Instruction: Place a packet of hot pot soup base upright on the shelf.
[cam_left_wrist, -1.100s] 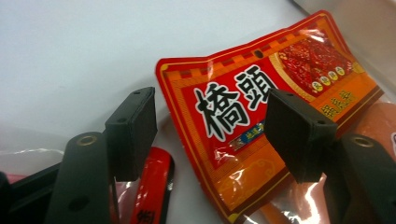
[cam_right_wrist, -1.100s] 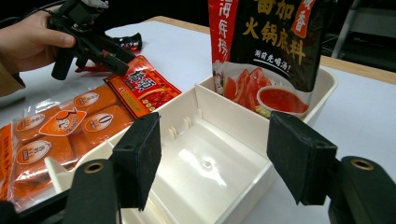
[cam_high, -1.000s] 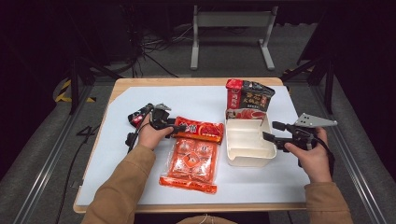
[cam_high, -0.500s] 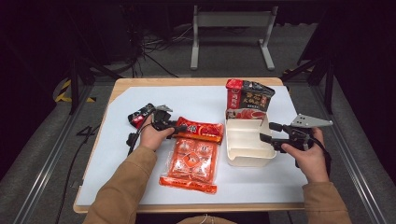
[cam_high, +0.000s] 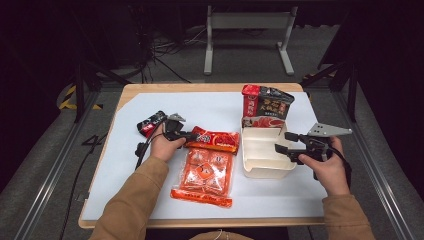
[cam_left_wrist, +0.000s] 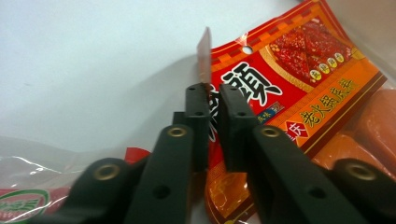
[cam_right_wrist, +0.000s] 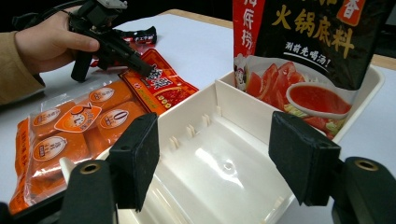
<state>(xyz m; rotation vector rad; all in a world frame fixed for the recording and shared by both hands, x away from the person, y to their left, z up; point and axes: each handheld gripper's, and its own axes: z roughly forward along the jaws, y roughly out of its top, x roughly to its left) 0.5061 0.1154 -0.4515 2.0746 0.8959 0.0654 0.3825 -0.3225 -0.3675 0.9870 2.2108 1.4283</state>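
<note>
Two hand-held grippers are at work on the counter (cam_high: 130, 200): the left hand-held gripper (cam_high: 192, 135) has just been closing and its jaws now pinch the edge of the red sauce packet (cam_high: 214, 140), which lies flat near the counter's middle, just left of the white divided tray (cam_high: 260, 172). The right hand-held gripper (cam_high: 281, 142) sits at the tray's right side, toward the counter's right edge, jaws spread wide with nothing between the pads. An orange sausage pack (cam_high: 204, 172) lies toward the near edge, touching the packet.
</note>
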